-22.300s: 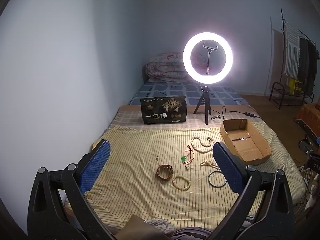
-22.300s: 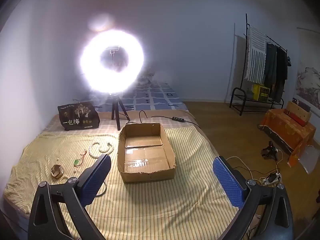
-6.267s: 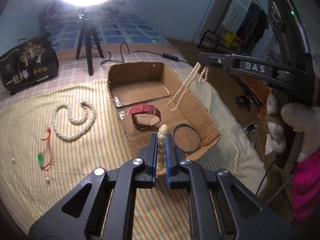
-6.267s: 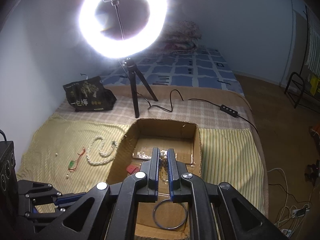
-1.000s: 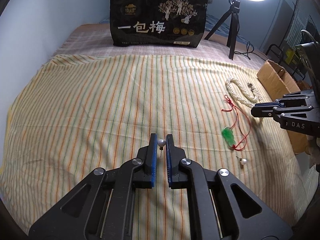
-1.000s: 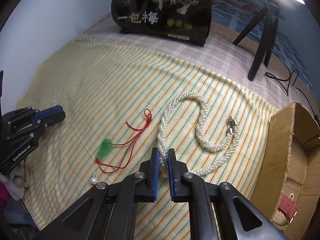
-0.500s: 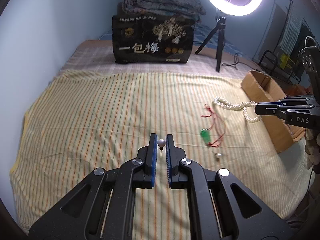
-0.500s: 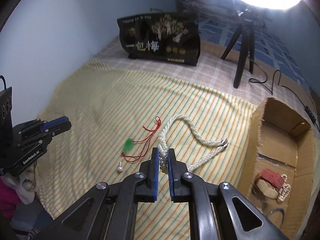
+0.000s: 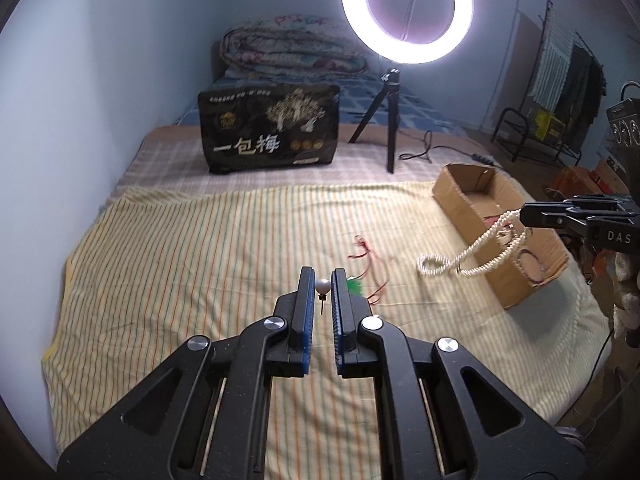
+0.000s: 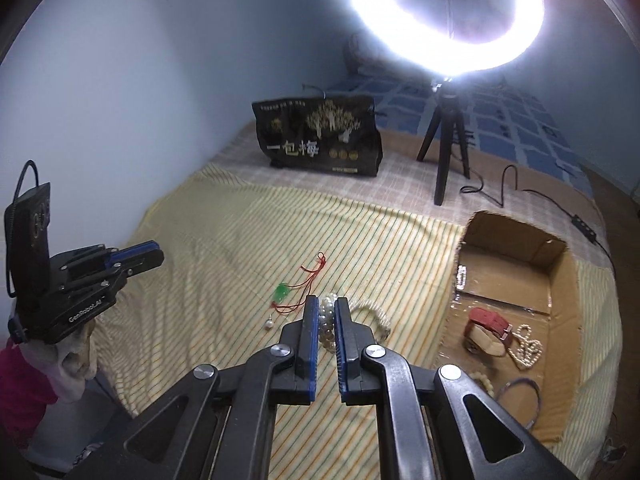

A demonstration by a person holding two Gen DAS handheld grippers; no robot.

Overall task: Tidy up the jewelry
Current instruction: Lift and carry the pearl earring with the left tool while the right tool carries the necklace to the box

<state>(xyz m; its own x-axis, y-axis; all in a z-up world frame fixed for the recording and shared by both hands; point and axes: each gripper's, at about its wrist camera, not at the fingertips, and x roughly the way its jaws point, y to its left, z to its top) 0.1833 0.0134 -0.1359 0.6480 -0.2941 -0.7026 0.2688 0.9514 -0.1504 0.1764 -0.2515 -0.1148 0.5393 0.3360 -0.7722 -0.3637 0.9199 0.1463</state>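
My left gripper [image 9: 322, 286] is shut on a pearl stud earring [image 9: 322, 287] and holds it above the striped cloth. My right gripper [image 10: 327, 312] is shut on a thick twisted pearl necklace [image 9: 464, 254], which hangs from it with its lower loop trailing near the cloth, left of the cardboard box [image 9: 460, 204]. In the box [image 10: 560, 276] lie a red watch [image 10: 486, 326], a thin pearl strand [image 10: 528, 346], a beaded bracelet and a dark bangle [image 10: 520, 398]. A green pendant on red cord [image 10: 282, 293] and a second pearl earring [image 10: 269, 323] lie on the cloth.
A black snack bag [image 9: 272, 134] stands at the back of the bed. A ring light on a tripod [image 9: 406, 12] stands beside it, its cable running right. The left gripper also shows in the right wrist view [image 10: 136, 254]. A clothes rack [image 9: 560, 80] stands far right.
Both grippers have risen and drawn back. The right gripper has carried the pearl necklace right, toward the box, lifting most of it off the cloth. The left still holds the earring.
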